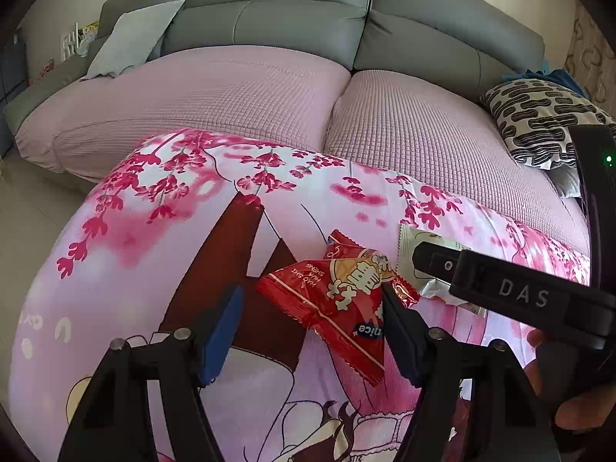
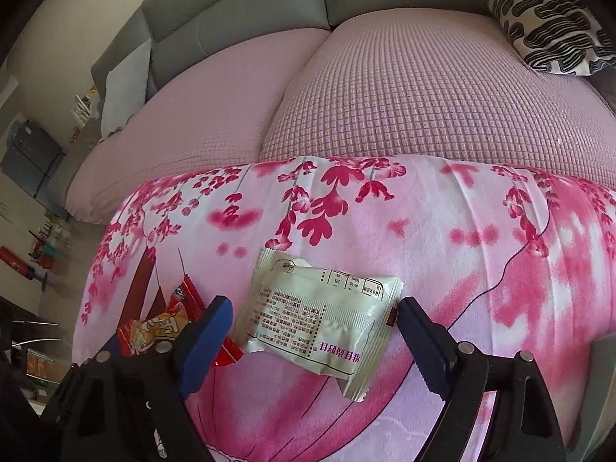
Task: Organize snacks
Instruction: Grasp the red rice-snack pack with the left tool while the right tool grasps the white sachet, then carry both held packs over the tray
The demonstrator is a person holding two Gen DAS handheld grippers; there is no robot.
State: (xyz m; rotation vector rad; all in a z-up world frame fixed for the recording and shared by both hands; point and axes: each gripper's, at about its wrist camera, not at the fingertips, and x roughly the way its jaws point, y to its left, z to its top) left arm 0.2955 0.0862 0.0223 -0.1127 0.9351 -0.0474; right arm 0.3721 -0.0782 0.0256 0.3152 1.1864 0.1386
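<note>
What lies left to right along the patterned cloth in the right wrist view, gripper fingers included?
Red snack packet → blue left finger → white snack packet → dark right finger.

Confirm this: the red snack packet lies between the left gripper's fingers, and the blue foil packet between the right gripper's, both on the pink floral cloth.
One error: the right wrist view shows that packet is silvery white foil, not blue. The red snack packet, the left gripper, the right gripper and the pink floral cloth are as stated.
</note>
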